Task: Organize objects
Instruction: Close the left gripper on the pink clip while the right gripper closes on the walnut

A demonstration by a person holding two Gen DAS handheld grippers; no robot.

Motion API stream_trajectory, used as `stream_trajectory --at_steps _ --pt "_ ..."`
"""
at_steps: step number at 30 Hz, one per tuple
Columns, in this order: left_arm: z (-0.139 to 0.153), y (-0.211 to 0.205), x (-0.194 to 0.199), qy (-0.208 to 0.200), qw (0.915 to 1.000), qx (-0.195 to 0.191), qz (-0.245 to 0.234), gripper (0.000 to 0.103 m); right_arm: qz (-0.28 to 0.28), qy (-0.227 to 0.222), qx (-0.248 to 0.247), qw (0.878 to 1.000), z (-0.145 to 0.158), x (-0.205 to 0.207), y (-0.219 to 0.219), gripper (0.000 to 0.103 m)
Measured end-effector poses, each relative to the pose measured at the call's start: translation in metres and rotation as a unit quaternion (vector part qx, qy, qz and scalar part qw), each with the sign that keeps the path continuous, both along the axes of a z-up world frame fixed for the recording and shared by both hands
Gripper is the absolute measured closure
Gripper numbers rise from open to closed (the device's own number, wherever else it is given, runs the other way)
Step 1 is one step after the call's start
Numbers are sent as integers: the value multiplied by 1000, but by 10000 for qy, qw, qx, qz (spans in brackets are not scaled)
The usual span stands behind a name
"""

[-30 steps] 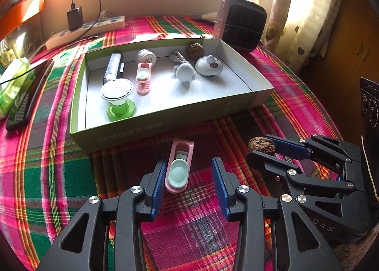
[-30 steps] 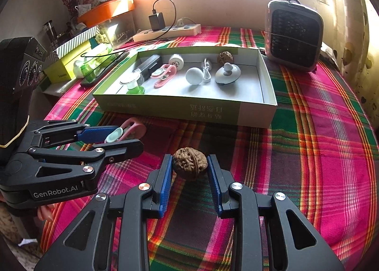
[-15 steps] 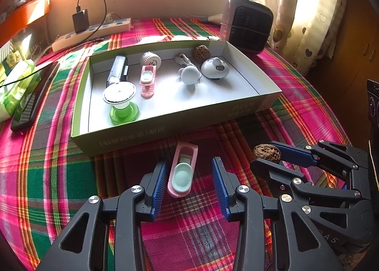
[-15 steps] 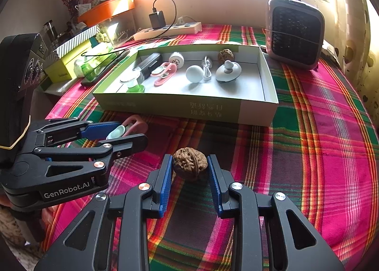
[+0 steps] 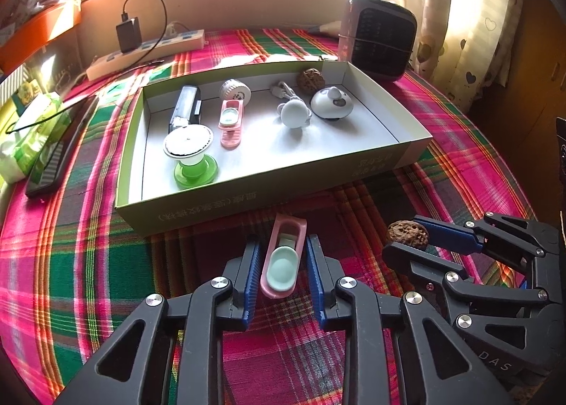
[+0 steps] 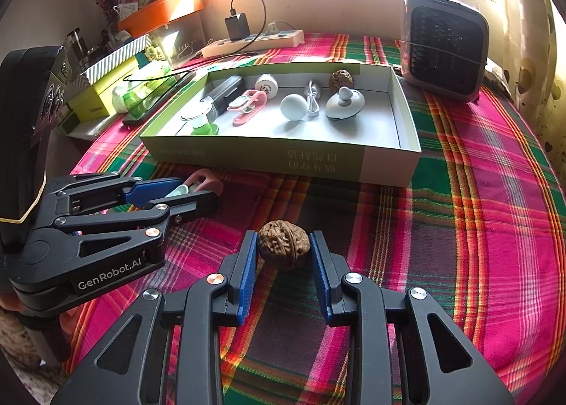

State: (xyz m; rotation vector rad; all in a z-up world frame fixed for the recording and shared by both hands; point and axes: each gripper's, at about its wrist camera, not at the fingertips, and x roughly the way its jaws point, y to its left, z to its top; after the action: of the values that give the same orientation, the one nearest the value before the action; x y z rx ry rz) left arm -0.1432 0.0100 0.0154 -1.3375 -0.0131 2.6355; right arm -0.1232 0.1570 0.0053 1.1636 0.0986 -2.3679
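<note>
A green and white cardboard box (image 5: 247,199) (image 6: 389,164) lies on the plaid cloth and holds several small items, among them a walnut (image 5: 308,78) and a pink clip (image 5: 230,121). My left gripper (image 5: 281,256) (image 6: 198,192) is shut on a second pink clip with a mint pad (image 5: 283,260) in front of the box. My right gripper (image 6: 283,245) (image 5: 406,240) is shut on a brown walnut (image 6: 283,244) (image 5: 406,232) to the right of it, near the cloth.
A small heater (image 5: 376,36) (image 6: 444,47) stands behind the box at the right. A power strip with a charger (image 5: 145,51) lies at the back. A phone (image 5: 56,150), tissue pack (image 5: 28,129) and boxes (image 6: 106,86) sit left.
Both grippers have moved a little nearer to the box. The left jaws have closed in on the pink clip. The right stays shut on the walnut.
</note>
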Motion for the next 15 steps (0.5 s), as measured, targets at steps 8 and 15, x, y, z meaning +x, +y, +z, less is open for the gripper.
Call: stream_trajectory --at_steps 8,15 --pt "-1 0 0 34 10000 -65 32 87 0 -2 3 10000 0 0 0 72" --pt "-1 1 1 56 9999 -99 25 87 1 1 6 10000 -1 0 0 72"
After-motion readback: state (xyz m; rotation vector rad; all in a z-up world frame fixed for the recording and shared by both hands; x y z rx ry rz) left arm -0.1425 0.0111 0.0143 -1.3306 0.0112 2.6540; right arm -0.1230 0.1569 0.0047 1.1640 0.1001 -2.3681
